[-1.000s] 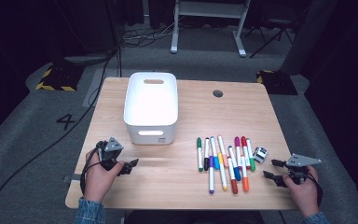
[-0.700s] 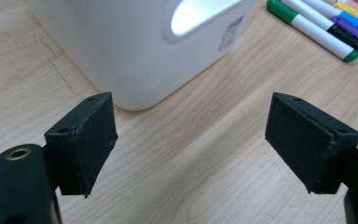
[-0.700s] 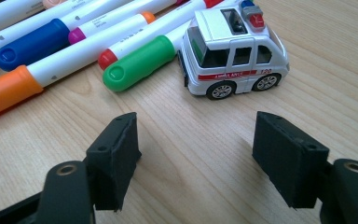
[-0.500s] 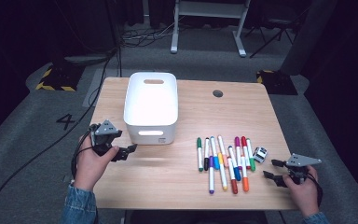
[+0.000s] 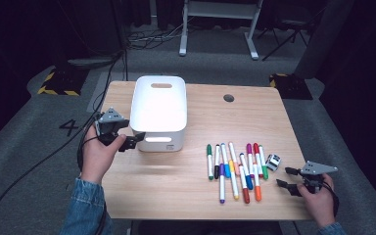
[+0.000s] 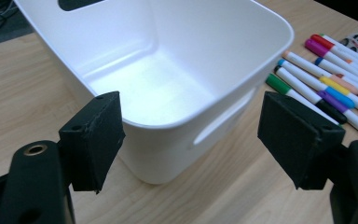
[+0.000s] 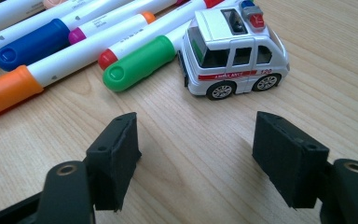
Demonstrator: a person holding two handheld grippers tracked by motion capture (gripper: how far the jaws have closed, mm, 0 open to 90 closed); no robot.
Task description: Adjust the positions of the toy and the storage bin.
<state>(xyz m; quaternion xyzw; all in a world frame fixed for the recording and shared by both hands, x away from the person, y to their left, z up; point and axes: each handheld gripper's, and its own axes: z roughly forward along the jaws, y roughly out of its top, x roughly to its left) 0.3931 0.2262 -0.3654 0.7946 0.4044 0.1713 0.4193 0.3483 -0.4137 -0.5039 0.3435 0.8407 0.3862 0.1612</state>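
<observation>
We hold the left claw raised at the near left corner of the white plastic bin, which stands on the left half of the wooden bench. In the left gripper view its two black pads frame that corner of the bin from above: the rim and the slot handle in the bin's near wall sit between them, yet neither pad presses on the plastic. The jaws have just been closing and stand apart with nothing gripped. The bin is empty inside, its floor bare and bright.

To the right of the bin lies a row of coloured markers, side by side and touching, caps of green, black, blue, purple, yellow, orange and red among them. Just beside the row's right end stands a small white toy ambulance.

We keep the right claw low over the bench near its front right corner, close to the ambulance. In the right gripper view its jaws are wide apart and empty, bare wood between them, the toy ambulance just beyond, its nose touching the green marker cap. Orange, blue and red marker ends lie further left there.
</observation>
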